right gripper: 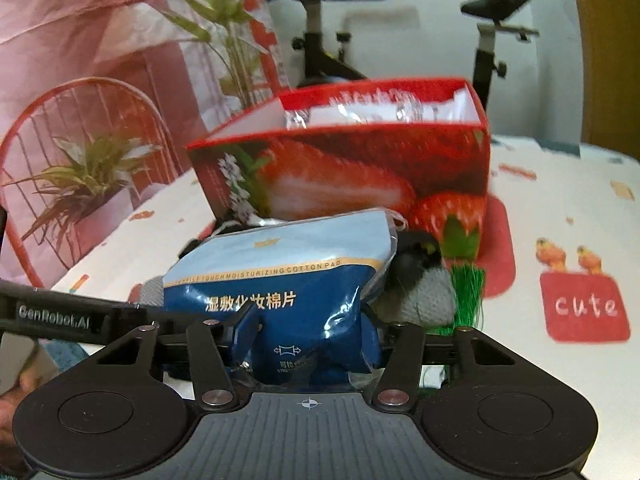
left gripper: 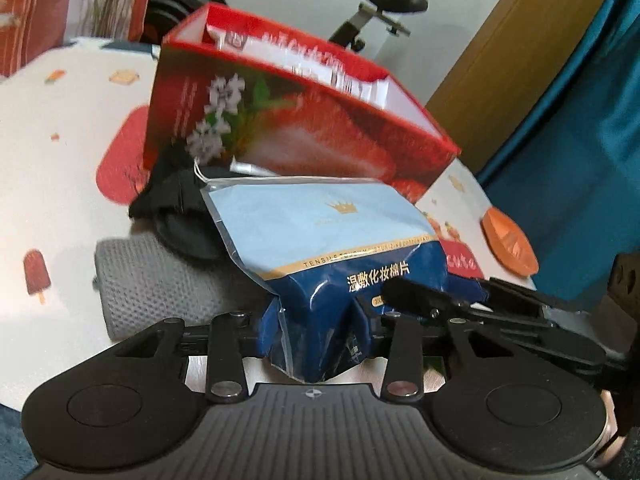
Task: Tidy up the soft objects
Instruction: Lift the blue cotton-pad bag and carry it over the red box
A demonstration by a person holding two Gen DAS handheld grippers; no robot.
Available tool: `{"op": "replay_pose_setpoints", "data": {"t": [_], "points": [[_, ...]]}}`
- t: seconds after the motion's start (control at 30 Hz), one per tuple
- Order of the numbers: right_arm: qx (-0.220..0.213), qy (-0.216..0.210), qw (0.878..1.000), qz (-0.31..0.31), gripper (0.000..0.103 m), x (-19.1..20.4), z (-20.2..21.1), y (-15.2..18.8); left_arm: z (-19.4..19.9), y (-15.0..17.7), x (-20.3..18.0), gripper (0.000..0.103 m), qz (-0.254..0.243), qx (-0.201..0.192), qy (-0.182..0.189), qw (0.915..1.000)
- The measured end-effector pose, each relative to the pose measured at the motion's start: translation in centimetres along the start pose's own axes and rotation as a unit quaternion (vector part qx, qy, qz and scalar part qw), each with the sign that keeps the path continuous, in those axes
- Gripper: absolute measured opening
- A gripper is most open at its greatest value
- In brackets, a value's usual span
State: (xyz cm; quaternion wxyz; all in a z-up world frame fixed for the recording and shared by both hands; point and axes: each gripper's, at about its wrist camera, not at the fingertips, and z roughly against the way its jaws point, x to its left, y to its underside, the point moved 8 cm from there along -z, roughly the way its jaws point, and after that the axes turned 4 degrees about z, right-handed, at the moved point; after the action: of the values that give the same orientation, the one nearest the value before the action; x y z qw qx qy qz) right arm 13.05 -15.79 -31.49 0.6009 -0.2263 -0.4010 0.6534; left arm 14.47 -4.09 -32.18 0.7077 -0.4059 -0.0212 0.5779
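Note:
A blue cotton-pad bag (left gripper: 332, 248) is held at its near end by both grippers. My left gripper (left gripper: 316, 320) is shut on the bag's bottom edge. My right gripper (right gripper: 308, 336) is shut on the same bag (right gripper: 288, 280). The bag's far end points at a red strawberry box (left gripper: 304, 120), open on top with white packets inside; the box also shows in the right wrist view (right gripper: 348, 168). A grey knitted cloth (left gripper: 160, 284) and a black soft item (left gripper: 176, 200) lie under the bag. The right gripper's body (left gripper: 492, 304) shows beside the left one.
The table (left gripper: 56, 184) has a white cloth with printed pictures. An orange dish (left gripper: 508, 244) sits at the right edge. A green tassel (right gripper: 468, 292) and grey-black soft toy (right gripper: 424, 280) lie by the box. A red wire chair (right gripper: 80, 152) and an exercise bike (right gripper: 320, 52) stand behind.

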Motion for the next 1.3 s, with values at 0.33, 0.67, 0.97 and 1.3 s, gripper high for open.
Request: {"op": "replay_pose_setpoints", "data": {"t": [0.33, 0.67, 0.97, 1.3], "points": [[-0.025, 0.003, 1.000, 0.011, 0.048, 0.7, 1.9, -1.4, 1.9, -0.8, -1.1, 0.042, -0.004, -0.026, 0.007, 0.9996], [-0.063, 0.001, 0.997, 0.040, 0.048, 2.2, 3.9, -4.1, 5.2, -2.1, -2.3, 0.042, -0.027, -0.083, 0.014, 0.9961], [-0.084, -0.008, 0.995, 0.045, 0.048, 2.6, 3.9, -8.7, 6.5, -6.0, -2.6, 0.042, -0.051, -0.120, 0.022, 0.9913], [-0.110, -0.025, 0.993, 0.027, 0.048, 0.2, -0.4, -20.5, 6.1, -18.7, -3.9, 0.043, -0.106, -0.186, 0.009, 0.9767]]}}
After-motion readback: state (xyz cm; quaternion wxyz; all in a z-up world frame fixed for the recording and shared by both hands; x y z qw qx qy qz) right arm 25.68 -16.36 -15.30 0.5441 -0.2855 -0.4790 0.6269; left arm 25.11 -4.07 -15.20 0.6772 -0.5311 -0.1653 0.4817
